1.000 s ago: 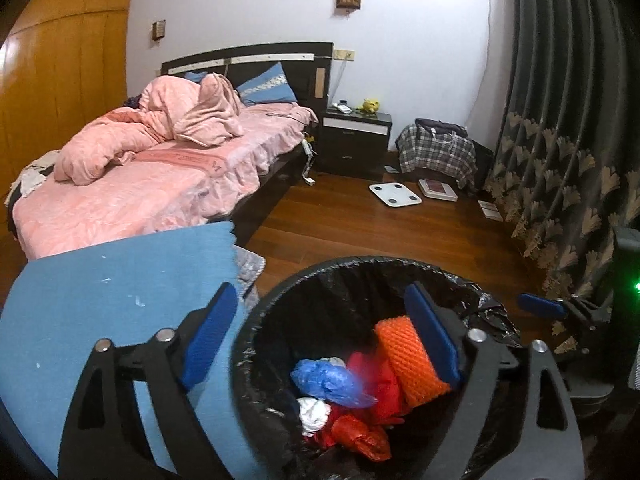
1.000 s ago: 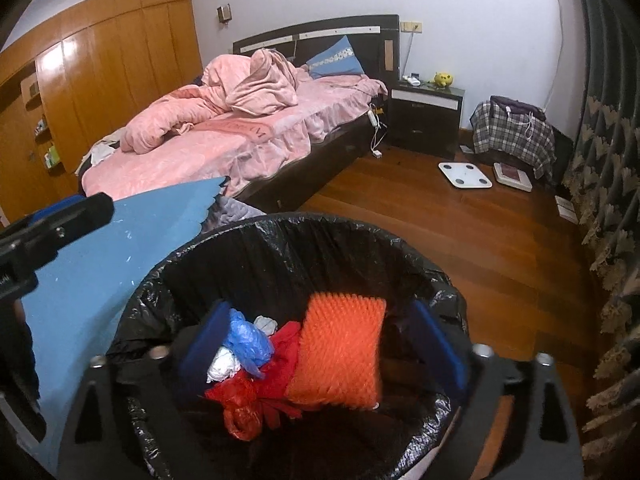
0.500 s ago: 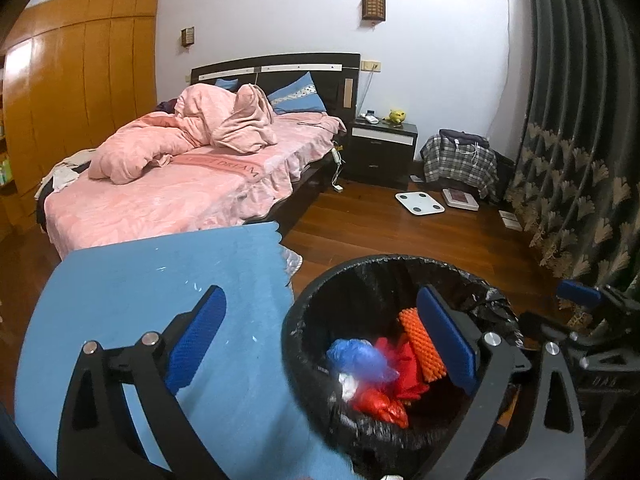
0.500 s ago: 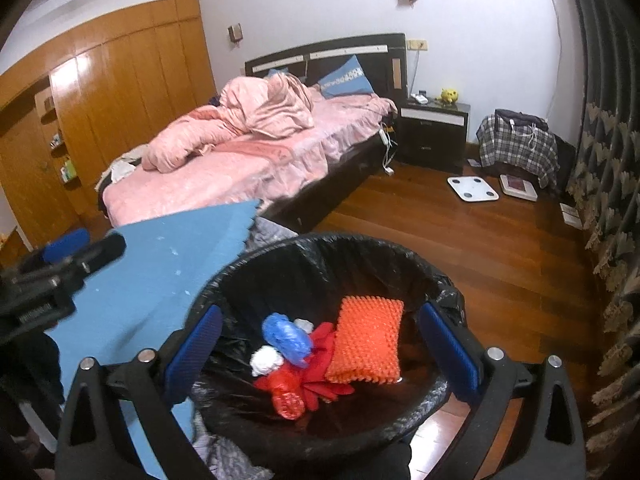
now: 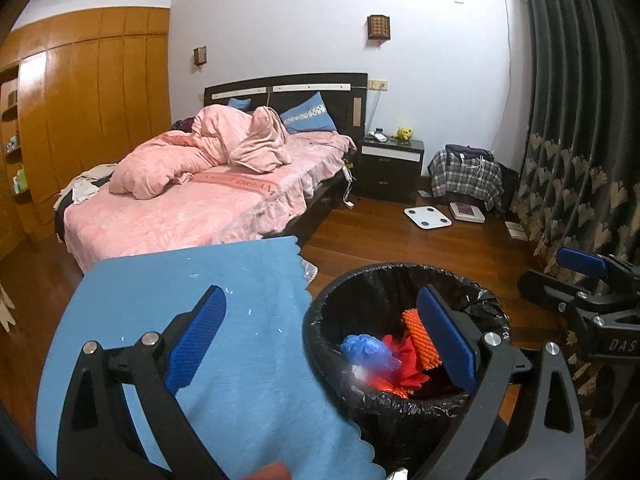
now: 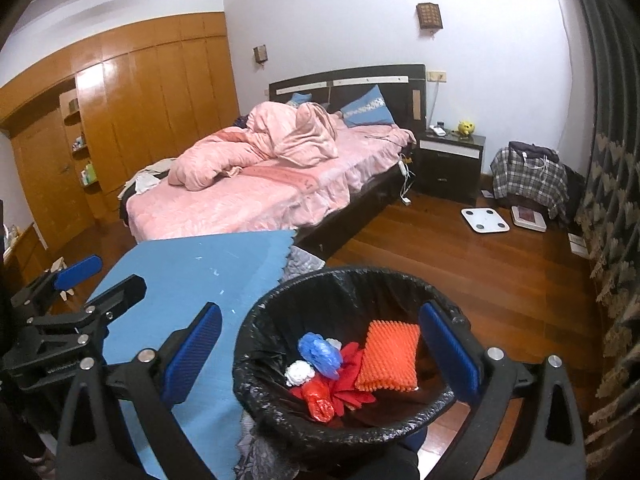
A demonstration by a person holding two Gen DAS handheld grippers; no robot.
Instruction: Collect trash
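Bedroom w/ white walls (image 6: 360, 8), glossy wooden wardrobe (image 6: 160, 96), dark-framed bed w/ rumpled pink bedding (image 6: 256, 184), reddish wood floor (image 6: 460, 264), dark patterned curtains (image 5: 580, 140).

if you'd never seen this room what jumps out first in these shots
The black-lined trash bin right in front, holding an orange spiky pad, a blue crumpled bag and red scraps. Next to it on the left lies a blue mat, and behind that the bed with its heaped pink quilt. Both tongs, left and right, hang open and empty above the bin.
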